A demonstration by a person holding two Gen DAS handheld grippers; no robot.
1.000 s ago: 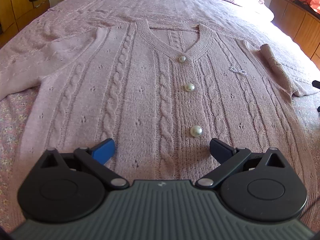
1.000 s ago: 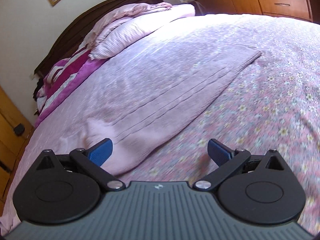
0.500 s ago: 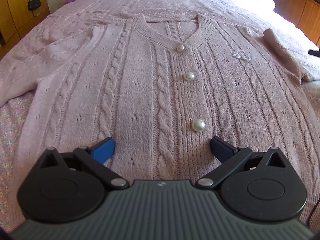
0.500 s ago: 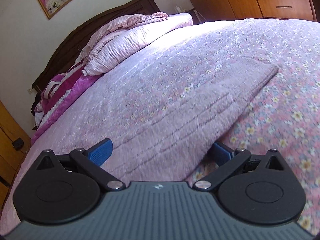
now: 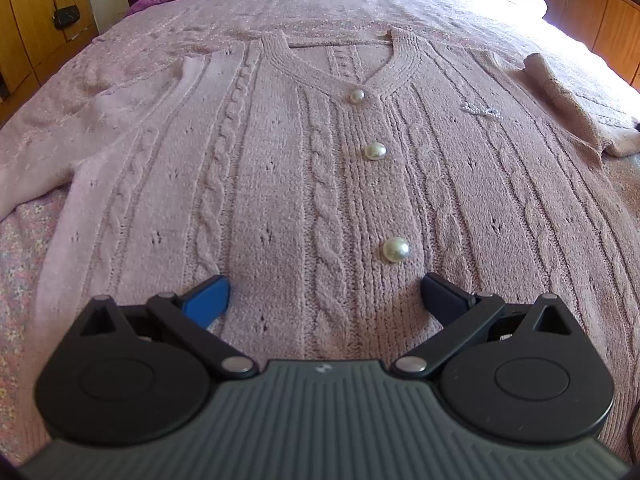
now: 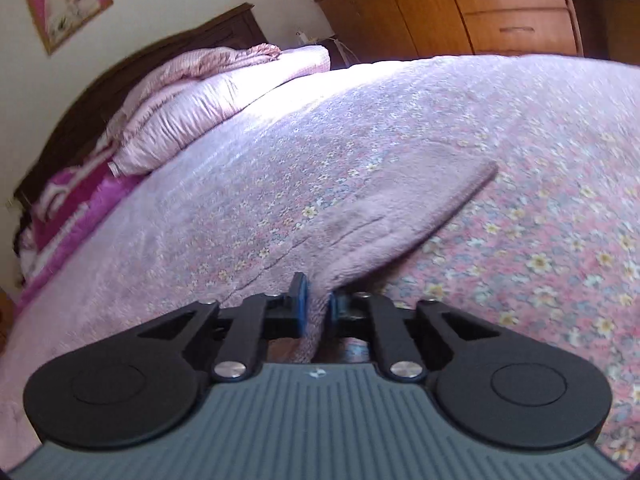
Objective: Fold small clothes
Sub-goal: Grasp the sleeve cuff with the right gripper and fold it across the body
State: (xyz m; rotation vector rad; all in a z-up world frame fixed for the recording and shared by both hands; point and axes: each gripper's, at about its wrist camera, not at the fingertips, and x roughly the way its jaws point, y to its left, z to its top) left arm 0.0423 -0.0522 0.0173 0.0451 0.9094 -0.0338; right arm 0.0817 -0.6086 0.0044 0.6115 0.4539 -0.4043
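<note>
Cardigan [image 5: 304, 168] laid flat on the bed, one sleeve [image 6: 384, 224] pinched by the right gripper [image 6: 315, 312].

The pink cable-knit cardigan is spread front-up across the floral bedspread [image 6: 560, 200], its three pearl buttons [image 5: 375, 151] fastened in a line below the V-neck. The left gripper [image 5: 325, 296] is held low over the hem area with its jaws spread wide, the blue pads [image 5: 206, 298] seen to either side of the lowest button and nothing between them. In the right wrist view, the jaws are pressed together on a fold of the sleeve, which is drawn up off the bedspread toward the camera. Pillows [image 6: 208, 100] are piled against the dark headboard [image 6: 168, 52], and wooden drawers [image 6: 500, 12] are seen beyond the bed.
</note>
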